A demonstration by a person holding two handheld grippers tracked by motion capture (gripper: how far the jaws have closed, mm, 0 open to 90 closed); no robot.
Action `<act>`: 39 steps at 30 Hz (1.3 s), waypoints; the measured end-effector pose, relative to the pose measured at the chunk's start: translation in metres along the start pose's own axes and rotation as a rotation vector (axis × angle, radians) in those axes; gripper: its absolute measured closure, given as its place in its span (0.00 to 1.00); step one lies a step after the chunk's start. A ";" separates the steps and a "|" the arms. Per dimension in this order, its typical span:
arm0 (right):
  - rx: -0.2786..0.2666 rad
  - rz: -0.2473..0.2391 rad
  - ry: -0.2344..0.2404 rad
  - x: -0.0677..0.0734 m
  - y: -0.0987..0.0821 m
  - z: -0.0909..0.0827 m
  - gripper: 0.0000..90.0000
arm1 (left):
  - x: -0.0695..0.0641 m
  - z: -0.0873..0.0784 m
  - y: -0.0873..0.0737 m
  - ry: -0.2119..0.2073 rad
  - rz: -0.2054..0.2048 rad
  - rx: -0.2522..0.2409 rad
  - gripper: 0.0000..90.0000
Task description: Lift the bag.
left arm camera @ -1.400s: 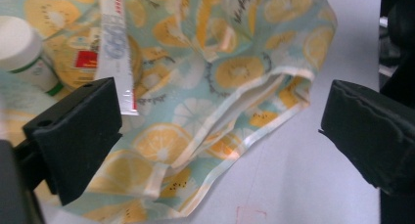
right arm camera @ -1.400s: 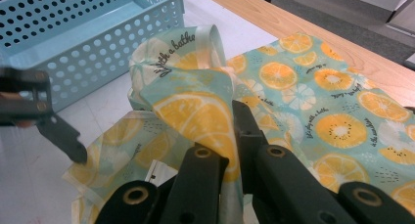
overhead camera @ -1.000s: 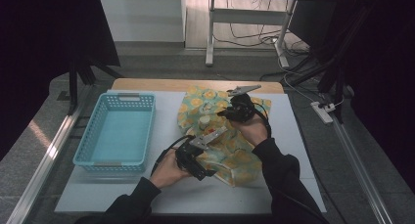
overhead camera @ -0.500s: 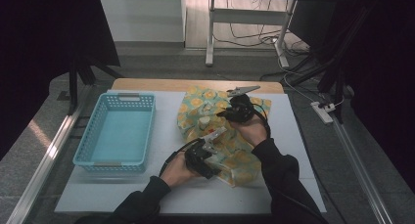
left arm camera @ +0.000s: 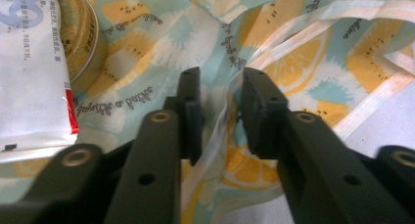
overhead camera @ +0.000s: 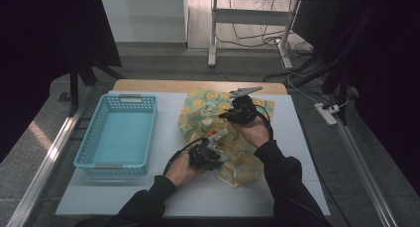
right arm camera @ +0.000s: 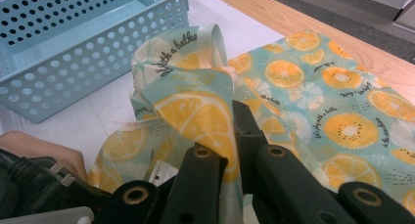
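Left tool [overhead camera: 214,143] lowered, closing on cloth [left arm camera: 293,57], right tool [overhead camera: 233,114] clamped

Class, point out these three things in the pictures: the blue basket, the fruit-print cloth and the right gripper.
blue basket [overhead camera: 119,138], high view, on its bare floor.
fruit-print cloth [right arm camera: 352,111], right gripper view, on its flat spread part.
right gripper [right arm camera: 230,136], right gripper view, between its fingertips.
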State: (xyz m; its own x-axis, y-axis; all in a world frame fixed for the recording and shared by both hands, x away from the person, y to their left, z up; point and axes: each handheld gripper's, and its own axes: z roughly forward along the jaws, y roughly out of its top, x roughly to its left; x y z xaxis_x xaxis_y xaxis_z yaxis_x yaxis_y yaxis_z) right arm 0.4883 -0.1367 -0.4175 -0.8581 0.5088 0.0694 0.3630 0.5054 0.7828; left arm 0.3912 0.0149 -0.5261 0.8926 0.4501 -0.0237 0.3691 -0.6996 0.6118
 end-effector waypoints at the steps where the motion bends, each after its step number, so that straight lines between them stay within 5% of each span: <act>1: 0.000 0.002 0.000 0.000 0.000 0.000 0.99 | 0.000 0.000 0.000 0.001 0.009 -0.003 0.87; 4: 0.000 0.003 -0.002 -0.001 0.000 -0.001 0.99 | -0.001 0.001 -0.001 -0.010 0.024 -0.012 0.99; 9: 0.000 0.008 -0.005 -0.003 -0.002 -0.002 1.00 | 0.001 0.001 -0.003 -0.025 -0.035 -0.033 1.00; 14: 0.001 0.009 -0.005 -0.004 -0.003 -0.002 1.00 | 0.002 -0.002 -0.005 -0.026 -0.046 -0.041 1.00; 21: -0.001 0.014 -0.011 -0.007 -0.005 -0.003 0.99 | 0.006 -0.016 -0.006 -0.076 -0.108 -0.094 1.00; 27: -0.002 0.016 -0.011 -0.006 -0.005 -0.004 1.00 | 0.004 -0.032 -0.002 -0.086 -0.105 -0.121 1.00; 35: 0.001 0.015 -0.013 -0.007 -0.005 -0.005 1.00 | 0.008 -0.049 -0.005 -0.144 -0.154 -0.170 1.00; 39: 0.003 0.017 -0.013 -0.007 -0.005 -0.003 1.00 | 0.013 -0.042 -0.007 -0.113 -0.150 -0.139 1.00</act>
State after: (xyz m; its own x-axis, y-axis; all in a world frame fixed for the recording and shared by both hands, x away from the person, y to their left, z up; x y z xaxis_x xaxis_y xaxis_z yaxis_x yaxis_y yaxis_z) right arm 0.4914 -0.1447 -0.4199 -0.8469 0.5265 0.0742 0.3785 0.4988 0.7797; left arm 0.3898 0.0490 -0.4971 0.8568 0.4725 -0.2064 0.4675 -0.5430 0.6976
